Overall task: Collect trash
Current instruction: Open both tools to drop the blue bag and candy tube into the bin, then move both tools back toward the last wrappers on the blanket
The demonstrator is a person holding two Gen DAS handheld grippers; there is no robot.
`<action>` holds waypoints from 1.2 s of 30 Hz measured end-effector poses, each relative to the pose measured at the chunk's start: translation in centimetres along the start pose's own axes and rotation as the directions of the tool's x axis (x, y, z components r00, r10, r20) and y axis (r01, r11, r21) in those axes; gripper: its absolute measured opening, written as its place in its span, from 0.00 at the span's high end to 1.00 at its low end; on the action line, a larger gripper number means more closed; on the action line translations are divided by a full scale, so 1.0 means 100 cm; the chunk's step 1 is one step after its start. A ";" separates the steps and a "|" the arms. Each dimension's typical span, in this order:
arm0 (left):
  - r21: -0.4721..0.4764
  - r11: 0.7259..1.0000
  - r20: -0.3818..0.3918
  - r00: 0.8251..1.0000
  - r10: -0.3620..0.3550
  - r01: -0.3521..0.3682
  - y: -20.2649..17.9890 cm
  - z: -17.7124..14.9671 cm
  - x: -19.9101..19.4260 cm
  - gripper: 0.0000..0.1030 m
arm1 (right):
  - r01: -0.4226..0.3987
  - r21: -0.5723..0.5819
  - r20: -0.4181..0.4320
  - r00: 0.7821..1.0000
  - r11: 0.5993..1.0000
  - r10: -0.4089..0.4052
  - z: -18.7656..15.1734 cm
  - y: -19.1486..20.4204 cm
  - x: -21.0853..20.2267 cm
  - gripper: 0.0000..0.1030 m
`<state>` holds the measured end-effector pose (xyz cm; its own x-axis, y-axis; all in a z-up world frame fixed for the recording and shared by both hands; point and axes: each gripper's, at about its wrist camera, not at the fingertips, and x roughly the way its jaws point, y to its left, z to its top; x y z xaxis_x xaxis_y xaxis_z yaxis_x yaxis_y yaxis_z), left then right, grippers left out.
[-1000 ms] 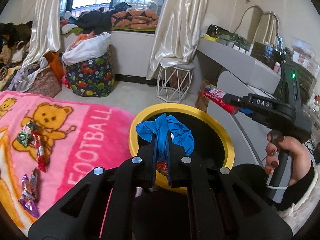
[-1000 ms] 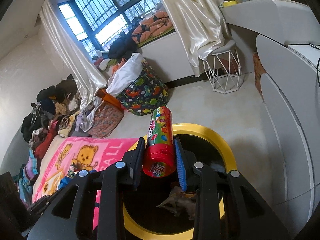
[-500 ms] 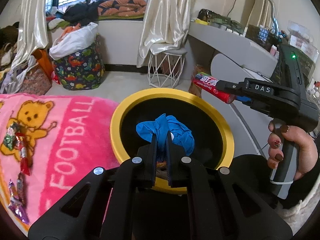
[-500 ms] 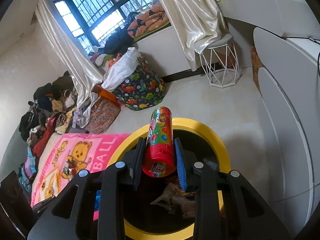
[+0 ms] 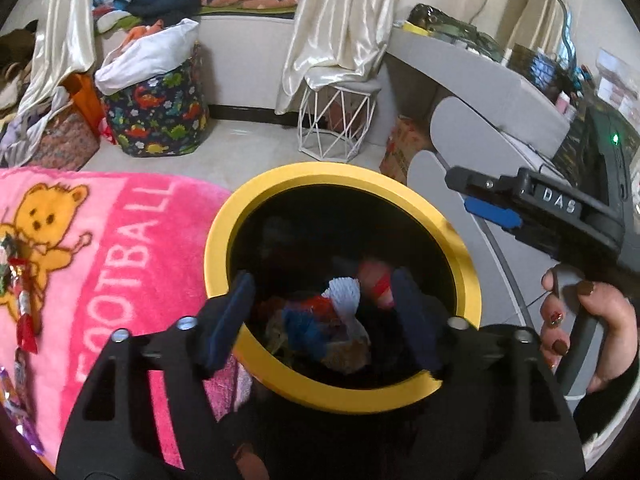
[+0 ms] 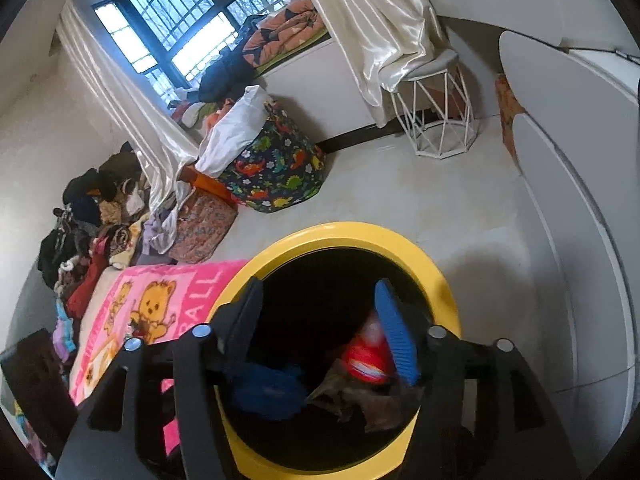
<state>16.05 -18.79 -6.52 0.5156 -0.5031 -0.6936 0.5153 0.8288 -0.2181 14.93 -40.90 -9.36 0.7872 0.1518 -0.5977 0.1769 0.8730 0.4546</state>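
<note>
A yellow-rimmed black bin (image 5: pixel 440 216) (image 6: pixel 408 240) stands beside the pink blanket. My left gripper (image 5: pixel 320 300) hovers over its mouth, jaws opening, nothing between them. The blue glove (image 5: pixel 304 330) (image 6: pixel 268 390) lies blurred among the trash inside the bin. My right gripper (image 6: pixel 320 312) (image 5: pixel 476 196) is also above the bin with jaws opening. The red snack tube (image 6: pixel 366 350) (image 5: pixel 378 282) is blurred inside the bin near the right blue finger pad (image 6: pixel 396 340), with no pad pressing on it.
Candy wrappers (image 5: pixel 20 280) lie on the pink teddy blanket (image 5: pixel 120 240) at the left. A white wire stool (image 5: pixel 340 120), a dinosaur-print bag (image 5: pixel 160 116) and a grey curved desk (image 5: pixel 480 92) stand beyond. A hand (image 5: pixel 588 320) holds the right gripper's handle.
Both grippers have opened. The blue glove left the left jaws and the red tube left the right jaws; both are now down in the bin. The left gripper moved closer over the bin.
</note>
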 end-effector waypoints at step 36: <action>-0.075 0.967 0.191 0.948 0.253 -0.243 0.053 -0.026 -0.093 0.10 | -0.010 -0.213 0.050 0.999 0.977 0.021 -0.022 0.080 -0.009 0.23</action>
<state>12.14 -9.10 -3.01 0.7504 -0.3138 -0.5817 0.3215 0.9423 -0.0935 14.40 -33.05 -6.64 0.8193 0.1467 -0.5543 0.0392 0.9501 0.3095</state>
